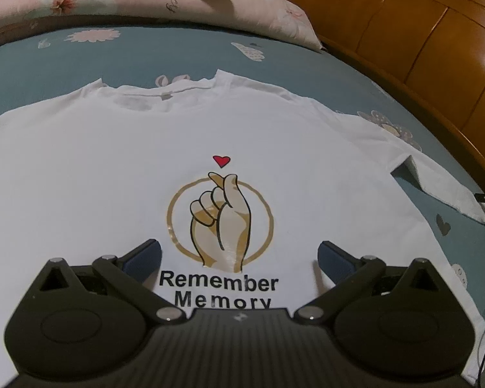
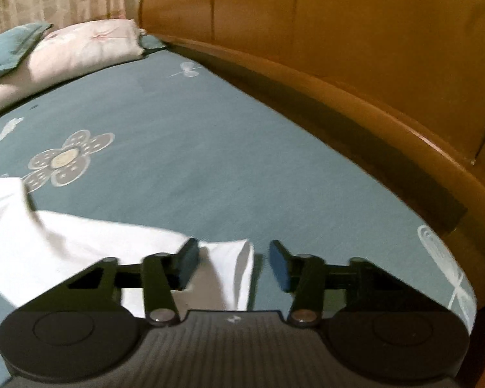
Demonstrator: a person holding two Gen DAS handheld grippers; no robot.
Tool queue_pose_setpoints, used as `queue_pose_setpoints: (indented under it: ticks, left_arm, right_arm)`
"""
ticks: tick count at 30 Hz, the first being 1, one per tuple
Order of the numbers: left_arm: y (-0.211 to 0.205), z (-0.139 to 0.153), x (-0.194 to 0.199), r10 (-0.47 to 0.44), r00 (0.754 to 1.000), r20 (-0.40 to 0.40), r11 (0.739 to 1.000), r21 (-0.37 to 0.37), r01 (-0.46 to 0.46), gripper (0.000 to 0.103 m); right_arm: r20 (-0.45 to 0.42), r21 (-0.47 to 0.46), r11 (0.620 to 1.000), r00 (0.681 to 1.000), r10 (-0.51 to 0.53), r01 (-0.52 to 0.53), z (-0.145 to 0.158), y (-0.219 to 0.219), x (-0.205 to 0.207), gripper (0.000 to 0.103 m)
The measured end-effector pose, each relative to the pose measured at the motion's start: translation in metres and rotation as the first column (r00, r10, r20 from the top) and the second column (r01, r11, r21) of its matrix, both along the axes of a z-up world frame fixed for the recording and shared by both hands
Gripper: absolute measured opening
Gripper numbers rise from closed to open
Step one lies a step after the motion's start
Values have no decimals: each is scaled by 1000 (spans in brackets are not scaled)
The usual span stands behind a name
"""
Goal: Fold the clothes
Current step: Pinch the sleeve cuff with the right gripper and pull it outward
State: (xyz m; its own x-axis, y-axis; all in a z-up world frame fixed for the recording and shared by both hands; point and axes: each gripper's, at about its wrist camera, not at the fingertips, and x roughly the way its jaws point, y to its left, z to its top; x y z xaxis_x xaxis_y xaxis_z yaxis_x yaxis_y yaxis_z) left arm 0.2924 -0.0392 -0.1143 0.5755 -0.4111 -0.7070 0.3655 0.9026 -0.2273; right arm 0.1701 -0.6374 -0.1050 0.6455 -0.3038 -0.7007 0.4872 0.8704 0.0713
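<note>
- Bed (image 1: 119, 64) is lying under everything, its teal flowered sheet carrying the work, with a wooden headboard (image 1: 420, 42) curving along the right and pillows (image 1: 145, 6) sitting at the far end.
- T-shirt (image 1: 97, 168), white with a finger-heart print, is lying front up and spread flat across the sheet, collar toward the pillows; its right sleeve (image 2: 229, 265) is reaching out toward the headboard side.
- Left gripper (image 1: 239, 255) is hovering over the print with its jaws standing wide open, nothing between them.
- Right gripper (image 2: 233, 263) is sitting at the sleeve end with its jaws partly open; the sleeve hem is lying in the gap, but the pads are not yet pressing on it.
- Fabric is looking thin, light and limp, so it is likely to sag and wrinkle when lifted; taking hold at the doubled hem of the sleeve, or at the shoulder seam, is probably giving the surest pinch.
</note>
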Motion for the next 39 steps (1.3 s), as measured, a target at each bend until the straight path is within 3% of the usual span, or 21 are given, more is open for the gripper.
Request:
queue_pose_setpoints:
  ticks: [1,3,4,11,22,26,28,29,31,34,37,39]
  left_arm:
    - [-1,0,0,0,1000,1,1000,4,0,102]
    - [-2,0,0,0,1000,3,1000,9,-1,102]
    - [-2,0,-1,0,1000,4,1000,11,0,102]
    - [-2,0,-1,-2,1000,8,1000,15,2,102]
    - [-1,0,1,-1,1000,6,1000,9,1,102]
    - [-3,-1,0,-6,1000,11,1000,21,5,102]
    - [-3,-1,0,-6,1000,11,1000,24,6,102]
    - [-2,-1,0,-6,1000,10,1000,21,6,102]
    - [-1,0,0,-6,1000,8,1000,16,6,102]
    - [-1,0,0,-5,1000,7,1000,10,5,102]
    - [-1,0,0,-6,1000,8,1000,11,6,102]
    - [-1,0,0,-6,1000,9,1000,9,6,102]
  right_arm:
    - [9,25,1000,1000,6,-6,1,-1,-2,30]
    - [9,32,999,1000,22,-22,1,-1,3,11]
    - [7,24,999,1000,26,-26,4,2,4,10]
    - [-2,-49,997,998,57,-57,24,8,19,7]
    - [69,-209,978,998,12,3,60,-8,55,7]
    - [76,-205,979,997,-8,24,59,-18,68,7]
    - [-3,-216,976,999,-37,36,47,-21,79,11]
    - [-47,-224,974,997,-54,42,40,-22,84,21]
    - [-129,-240,966,983,-128,95,29,-23,89,24]
    - [-98,-244,963,985,-144,116,33,-11,83,29]
    - [-59,-227,971,994,-95,79,43,9,74,44]
    - [-21,-157,983,995,-102,97,45,13,63,46]
